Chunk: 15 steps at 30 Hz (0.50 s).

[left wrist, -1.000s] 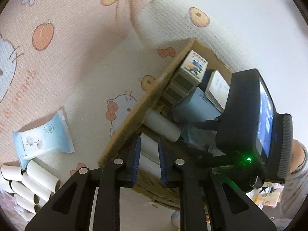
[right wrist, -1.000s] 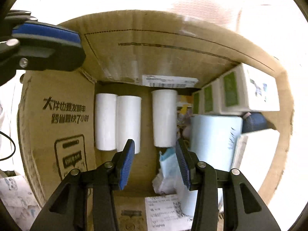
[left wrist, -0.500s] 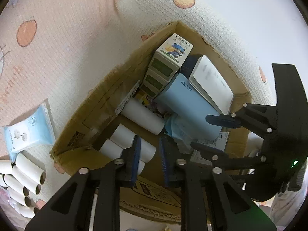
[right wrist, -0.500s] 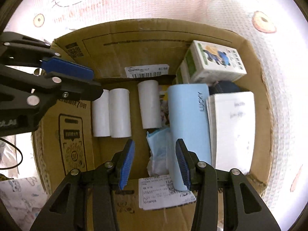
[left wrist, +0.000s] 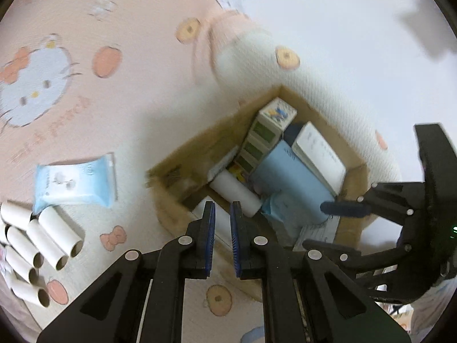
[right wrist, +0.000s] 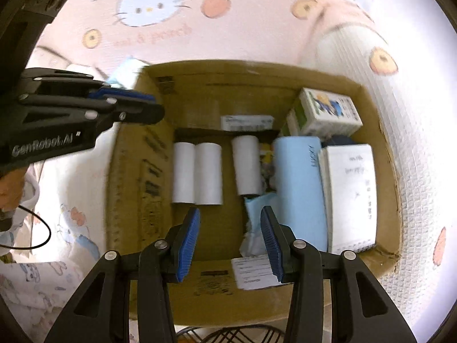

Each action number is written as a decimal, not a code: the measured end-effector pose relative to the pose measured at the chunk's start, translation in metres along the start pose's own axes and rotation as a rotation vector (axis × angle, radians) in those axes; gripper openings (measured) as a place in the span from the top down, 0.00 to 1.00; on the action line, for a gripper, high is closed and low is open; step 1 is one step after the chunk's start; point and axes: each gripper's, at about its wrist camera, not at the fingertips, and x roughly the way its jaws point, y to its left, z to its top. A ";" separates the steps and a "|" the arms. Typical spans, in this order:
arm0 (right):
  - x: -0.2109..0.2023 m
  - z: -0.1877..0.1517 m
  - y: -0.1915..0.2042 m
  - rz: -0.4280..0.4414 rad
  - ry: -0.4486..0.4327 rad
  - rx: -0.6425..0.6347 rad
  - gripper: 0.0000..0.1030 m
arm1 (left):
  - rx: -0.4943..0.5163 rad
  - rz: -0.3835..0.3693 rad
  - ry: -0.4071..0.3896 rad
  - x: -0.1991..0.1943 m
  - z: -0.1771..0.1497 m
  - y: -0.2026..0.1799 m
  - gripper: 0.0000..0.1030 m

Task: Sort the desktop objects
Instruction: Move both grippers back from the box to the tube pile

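A cardboard box [right wrist: 285,71] sits on a pink cartoon blanket. Inside lie three white paper tubes [right wrist: 197,177], a blue pack [right wrist: 300,188], a white book [right wrist: 350,194] and cartons [right wrist: 328,114]. My right gripper [right wrist: 230,223] is open and empty, above the box's near side. My left gripper [left wrist: 222,214] has its jaws nearly together with nothing between them, above the box's near-left edge [left wrist: 168,208]. It also shows in the right wrist view [right wrist: 137,105], at the box's left wall. Several loose tubes [left wrist: 42,240] and a wipes pack [left wrist: 74,183] lie left of the box.
The right gripper's body [left wrist: 400,228] reaches over the box from the right in the left wrist view. A white textured cushion [right wrist: 422,143] borders the box's right side. A hand and cable [right wrist: 17,200] are at the far left.
Both grippers have pulled up and back from the box, which looks smaller now. The left gripper has swung left, bringing the loose tubes and wipes pack further into view.
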 end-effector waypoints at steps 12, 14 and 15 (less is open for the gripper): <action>0.035 0.061 0.056 0.041 -0.023 -0.122 0.60 | -0.033 0.123 -0.176 -0.050 -0.066 0.073 0.76; 0.038 0.066 0.065 0.054 -0.019 -0.133 0.60 | -0.071 0.116 -0.163 -0.049 -0.074 0.085 0.71; 0.039 0.068 0.068 0.057 -0.015 -0.135 0.60 | -0.095 0.108 -0.162 -0.049 -0.077 0.091 0.69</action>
